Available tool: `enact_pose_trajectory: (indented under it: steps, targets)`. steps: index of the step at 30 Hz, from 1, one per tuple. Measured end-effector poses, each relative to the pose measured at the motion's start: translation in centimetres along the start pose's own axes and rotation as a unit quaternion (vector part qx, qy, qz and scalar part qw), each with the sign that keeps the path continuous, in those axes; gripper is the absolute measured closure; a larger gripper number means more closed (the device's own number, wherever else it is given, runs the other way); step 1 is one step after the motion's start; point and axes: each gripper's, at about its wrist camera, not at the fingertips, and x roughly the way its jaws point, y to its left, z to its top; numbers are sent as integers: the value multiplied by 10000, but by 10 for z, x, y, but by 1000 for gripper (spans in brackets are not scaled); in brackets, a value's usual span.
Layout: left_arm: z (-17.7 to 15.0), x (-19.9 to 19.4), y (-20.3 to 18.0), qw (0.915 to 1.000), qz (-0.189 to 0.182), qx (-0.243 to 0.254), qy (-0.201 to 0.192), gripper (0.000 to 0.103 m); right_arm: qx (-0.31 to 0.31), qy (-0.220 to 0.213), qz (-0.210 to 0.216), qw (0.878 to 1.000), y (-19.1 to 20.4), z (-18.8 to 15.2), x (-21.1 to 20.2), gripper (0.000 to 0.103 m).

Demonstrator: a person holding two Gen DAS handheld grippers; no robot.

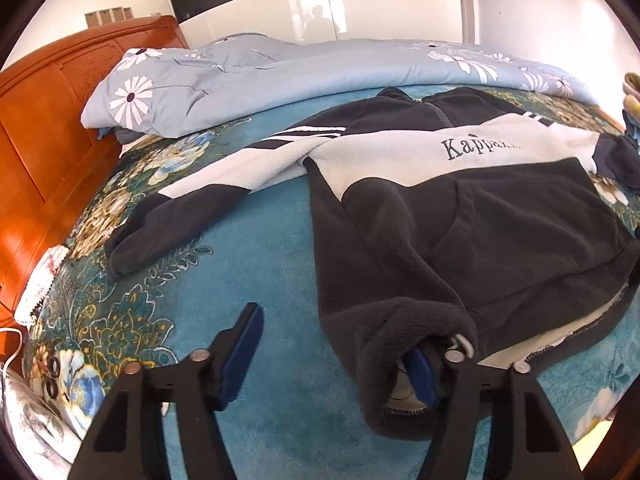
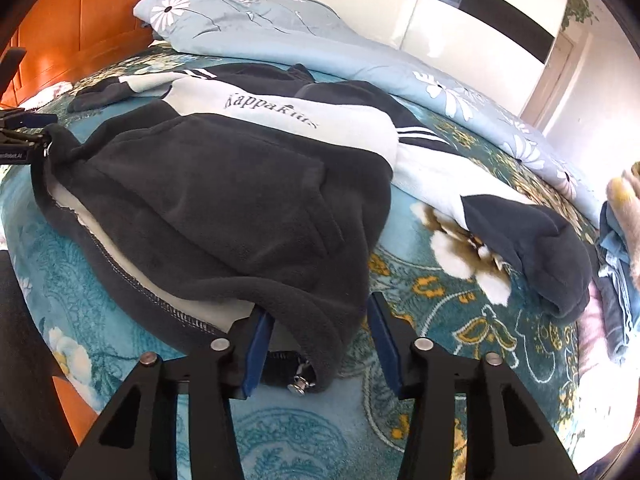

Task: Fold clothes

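Observation:
A black and white fleece sweatshirt (image 1: 460,216) lettered "Kappa" lies face up on the teal floral bedspread (image 1: 260,248), sleeves spread to both sides. It also shows in the right wrist view (image 2: 224,184). My left gripper (image 1: 336,356) is open at the hem's left corner; its right finger is draped under the fleece, its left finger stands free. My right gripper (image 2: 320,336) is open astride the hem's right corner, the fleece lying between its blue pads. The left gripper also shows in the right wrist view (image 2: 24,132) at the far hem corner.
A light blue daisy-print quilt (image 1: 248,76) is bunched along the far side of the bed. An orange wooden headboard (image 1: 44,120) stands at the left. A pile of other clothes (image 2: 616,256) lies at the bed's right edge. White wardrobe doors (image 1: 320,4) stand behind.

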Motion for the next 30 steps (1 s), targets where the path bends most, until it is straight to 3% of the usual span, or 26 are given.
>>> enact_pose_trajectory:
  steps: [3, 6, 7, 10, 14, 22, 30]
  targets:
    - [-1, -8, 10, 9993, -132, -277, -190, 69, 77, -38, 24, 10000, 0, 2, 0, 75]
    - [-2, -18, 20, 9972, -345, -545, -390, 92, 256, -133, 105, 9995, -5, 1, -4, 94]
    - [-3, -21, 23, 9960, -441, -635, -451, 94, 347, -200, 131, 9991, -7, 1, -8, 95]
    - [-7, -30, 33, 9921, -662, -907, -562, 95, 603, -451, 260, 9968, -14, 1, -24, 96]
    - [-24, -23, 43, 9893, -768, -1181, -377, 95, 619, -647, 506, 9947, -14, -3, -44, 97]
    - [-58, -10, 61, 9801, -978, -1725, -6, 95, 436, 77, 864, 9953, 5, -31, -11, 97]
    - [-76, 8, 69, 9734, -1100, -1990, 277, 94, 387, 193, 914, 9949, 5, -29, -7, 96]
